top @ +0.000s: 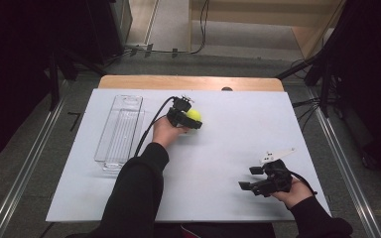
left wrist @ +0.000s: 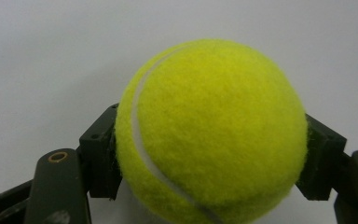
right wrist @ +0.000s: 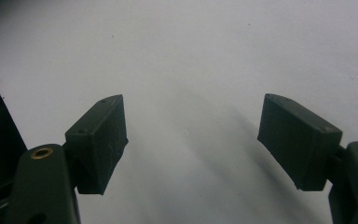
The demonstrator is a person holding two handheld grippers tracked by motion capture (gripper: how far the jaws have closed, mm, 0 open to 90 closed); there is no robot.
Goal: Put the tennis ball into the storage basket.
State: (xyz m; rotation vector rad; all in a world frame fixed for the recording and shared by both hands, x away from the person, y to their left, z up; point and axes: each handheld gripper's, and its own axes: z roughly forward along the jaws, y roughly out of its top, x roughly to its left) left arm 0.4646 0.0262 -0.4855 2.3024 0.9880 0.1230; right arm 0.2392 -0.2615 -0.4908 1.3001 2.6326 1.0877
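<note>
Left gripper view: fuzzy yellow-green tennis ball (left wrist: 212, 133), white curved seam.

The tennis ball (left wrist: 212, 133) is a fuzzy yellow-green with a pale, whitish seam curving across it (the one bright thing here). The left gripper (top: 191, 118) and right gripper (top: 254, 177) are black, with small brass-coloured rings at the jaw joints. The table (top: 228, 134) is plain white with a light wooden edge. The tray (top: 120, 131) is clear. The sleeves (top: 134, 193) are black.
</note>
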